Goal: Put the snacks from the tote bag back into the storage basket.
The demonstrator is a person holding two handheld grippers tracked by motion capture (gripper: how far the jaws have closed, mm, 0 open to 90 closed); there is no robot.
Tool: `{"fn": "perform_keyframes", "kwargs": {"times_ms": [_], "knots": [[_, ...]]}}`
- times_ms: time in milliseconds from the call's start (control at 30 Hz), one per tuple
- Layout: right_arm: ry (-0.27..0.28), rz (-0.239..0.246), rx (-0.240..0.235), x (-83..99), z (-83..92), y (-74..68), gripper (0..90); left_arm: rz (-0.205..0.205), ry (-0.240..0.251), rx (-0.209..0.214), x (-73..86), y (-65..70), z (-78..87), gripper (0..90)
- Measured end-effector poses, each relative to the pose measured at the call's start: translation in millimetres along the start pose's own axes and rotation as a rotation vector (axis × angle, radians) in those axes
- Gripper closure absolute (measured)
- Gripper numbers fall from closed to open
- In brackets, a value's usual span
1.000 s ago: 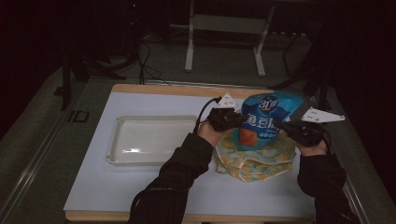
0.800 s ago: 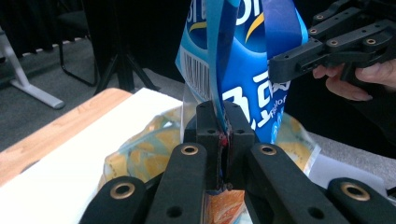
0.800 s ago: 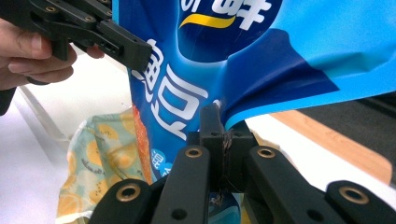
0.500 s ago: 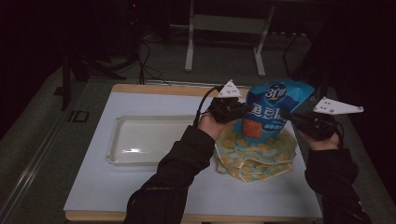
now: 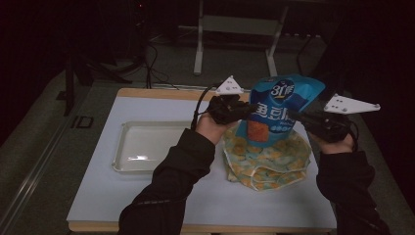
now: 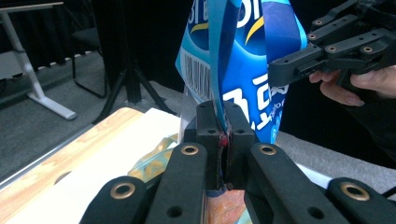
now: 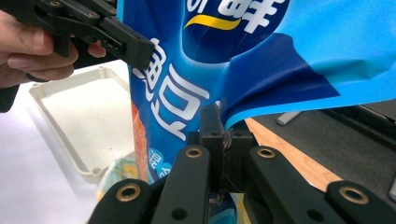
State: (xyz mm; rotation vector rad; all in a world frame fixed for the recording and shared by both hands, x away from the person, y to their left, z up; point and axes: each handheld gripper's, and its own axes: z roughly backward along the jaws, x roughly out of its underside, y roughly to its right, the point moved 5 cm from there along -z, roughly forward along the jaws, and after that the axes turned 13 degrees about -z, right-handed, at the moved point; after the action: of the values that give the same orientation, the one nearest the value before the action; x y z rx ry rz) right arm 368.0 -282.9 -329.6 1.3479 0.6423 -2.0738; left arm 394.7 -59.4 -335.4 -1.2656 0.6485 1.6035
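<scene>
A: The blue glossy plastic snack bag [image 5: 281,110], high view: where is it?

B: Lifted off the white table [image 5: 147,196], above the patterned yellow-and-teal packs [image 5: 266,164] near the right edge. Left gripper [image 5: 243,110] and right gripper [image 5: 299,117] each pinch a side. The shallow white plastic tray [image 5: 142,147] sits empty.

A: Left gripper view?

B: Jaws clamped on the bag's edge [image 6: 219,70].

A: Right gripper view?

B: Also clamped on the film [image 7: 243,93]. Picked up, I'd say; placing remains.

Dim room, grey floor [image 5: 44,147], metal stand [image 5: 198,54]

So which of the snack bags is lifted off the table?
The blue glossy snack bag, held upright between both claws; the yellow-patterned bags lie flat beneath.
</scene>
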Motion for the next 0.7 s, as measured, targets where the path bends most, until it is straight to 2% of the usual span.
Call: {"fn": "perform_keyframes", "kwargs": {"times_ms": [500, 700], "knots": [[-0.006, 0.033, -0.038, -22.0, -29.0, -35.9, 89.5, 0.017, 0.004, -0.039, 6.7, -15.9, 48.8, 89.0], [0.002, 0.046, -0.056, -30.6, -43.7, -53.6, 89.5, 0.031, 0.010, -0.064, 11.1, -21.5, 73.0, 89.1]]}}
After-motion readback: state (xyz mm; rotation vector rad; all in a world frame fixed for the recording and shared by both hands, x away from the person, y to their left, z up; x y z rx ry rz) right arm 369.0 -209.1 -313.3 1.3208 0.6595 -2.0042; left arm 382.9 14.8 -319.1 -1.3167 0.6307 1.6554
